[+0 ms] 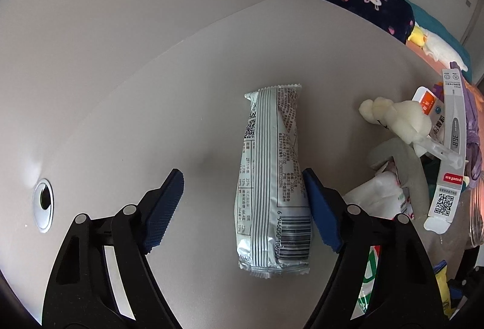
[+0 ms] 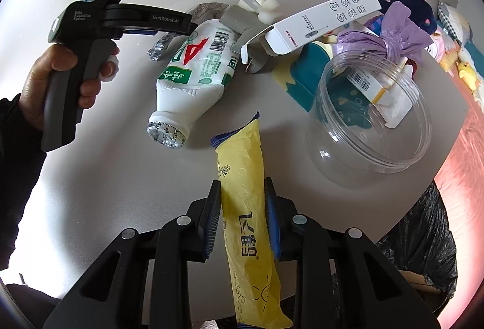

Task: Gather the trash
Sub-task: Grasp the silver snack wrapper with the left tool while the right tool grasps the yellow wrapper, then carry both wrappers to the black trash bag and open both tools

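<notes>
A silver striped snack wrapper [image 1: 273,174] lies flat on the grey table [image 1: 151,117]. My left gripper [image 1: 242,202] is open around it, with the right pad beside the wrapper's edge and the left pad well apart. In the right wrist view my right gripper [image 2: 243,217] is shut on a yellow snack wrapper [image 2: 245,192] and holds it over the table's front edge. The left gripper's handle [image 2: 90,26] shows at the far left, held by a hand. A squashed white milk bottle [image 2: 193,74] lies on the table beyond the yellow wrapper.
A clear plastic bowl [image 2: 372,123] holds a small box. A white thermometer box [image 2: 314,23], a purple bag [image 2: 384,38], a teal card and plush toys [image 1: 399,120] crowd the right side. A black trash bag [image 2: 423,244] hangs off the table's right edge. A cable hole [image 1: 44,203] is at left.
</notes>
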`<action>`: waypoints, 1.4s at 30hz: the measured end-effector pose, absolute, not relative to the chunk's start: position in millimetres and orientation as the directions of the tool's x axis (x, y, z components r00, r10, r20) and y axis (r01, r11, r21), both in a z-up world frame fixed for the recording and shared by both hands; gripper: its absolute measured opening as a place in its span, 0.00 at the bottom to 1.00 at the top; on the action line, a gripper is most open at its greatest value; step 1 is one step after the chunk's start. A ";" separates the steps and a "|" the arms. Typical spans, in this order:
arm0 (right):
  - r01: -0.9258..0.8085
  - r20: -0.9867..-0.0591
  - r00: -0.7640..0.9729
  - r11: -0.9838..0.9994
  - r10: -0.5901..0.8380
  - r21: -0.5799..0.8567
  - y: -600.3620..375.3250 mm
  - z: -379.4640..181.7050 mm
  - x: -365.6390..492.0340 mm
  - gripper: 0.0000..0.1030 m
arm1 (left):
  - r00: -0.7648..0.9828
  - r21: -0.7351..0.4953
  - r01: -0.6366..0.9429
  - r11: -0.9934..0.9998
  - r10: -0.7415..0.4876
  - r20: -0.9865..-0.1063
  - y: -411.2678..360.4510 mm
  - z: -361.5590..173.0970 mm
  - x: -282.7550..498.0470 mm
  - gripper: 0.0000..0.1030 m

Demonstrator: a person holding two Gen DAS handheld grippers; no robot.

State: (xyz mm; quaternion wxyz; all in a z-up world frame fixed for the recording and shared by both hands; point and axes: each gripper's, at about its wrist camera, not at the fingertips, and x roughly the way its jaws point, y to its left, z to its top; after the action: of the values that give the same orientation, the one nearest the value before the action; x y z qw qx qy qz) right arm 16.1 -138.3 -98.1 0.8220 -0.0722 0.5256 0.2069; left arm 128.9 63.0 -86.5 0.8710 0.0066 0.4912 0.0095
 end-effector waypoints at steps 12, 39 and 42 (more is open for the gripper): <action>-0.386 -0.880 0.361 0.908 0.309 0.161 -141.9 -99.6 17.6 0.23 | 0.509 -0.018 -0.007 1.000 -0.012 -0.861 67.7 -89.6 137.9 0.39; -0.300 -0.774 0.525 0.928 0.355 0.222 -187.1 -45.7 -22.4 0.19 | 0.667 -0.048 0.124 0.991 -0.119 -0.736 19.5 6.3 65.2 0.22; -0.276 -0.763 0.549 0.936 0.341 0.220 -199.5 -39.5 -27.0 0.19 | 0.670 -0.053 0.167 0.985 -0.153 -0.726 0.9 14.3 60.7 0.22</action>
State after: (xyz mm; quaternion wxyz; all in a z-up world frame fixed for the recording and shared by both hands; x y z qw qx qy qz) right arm -27.0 -199.5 -39.5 0.8793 0.0371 0.4414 0.1753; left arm 60.7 0.9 14.3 0.9138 0.0091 0.3966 -0.0874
